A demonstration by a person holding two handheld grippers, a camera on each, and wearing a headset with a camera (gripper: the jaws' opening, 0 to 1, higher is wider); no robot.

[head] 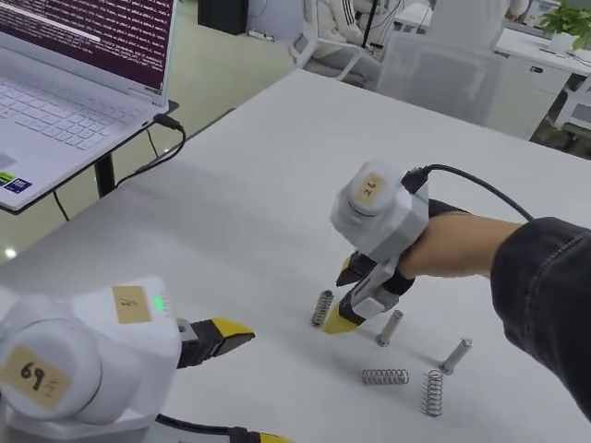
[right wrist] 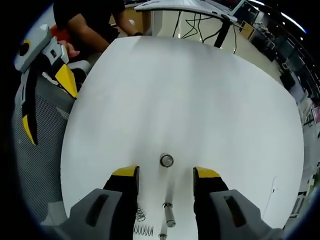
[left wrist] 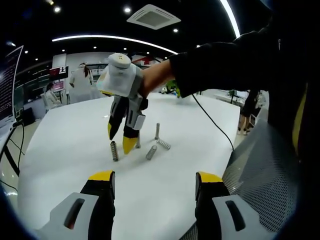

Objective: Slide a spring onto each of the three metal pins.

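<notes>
An upright metal pin wearing a spring (head: 321, 307) stands on the white table (head: 277, 185). My right gripper (head: 343, 297) hovers open just right of it, nothing between its fingers. From above, the sprung pin (right wrist: 166, 160) sits just beyond the right gripper (right wrist: 165, 172). Two bare pins (head: 390, 328) (head: 455, 355) stand to the right. Two loose springs (head: 385, 377) (head: 432, 392) lie in front of them. My left gripper (head: 251, 386) waits open at the bottom left. The left gripper (left wrist: 155, 177) faces the right gripper (left wrist: 120, 140) and the sprung pin (left wrist: 114, 150).
An open laptop (head: 65, 83) sits on a side stand at the far left, its cable (head: 166, 138) trailing near the table's edge. Office chairs (head: 434, 65) stand beyond the far edge. A mesh chair (right wrist: 35, 150) is close to the left gripper (right wrist: 47, 102).
</notes>
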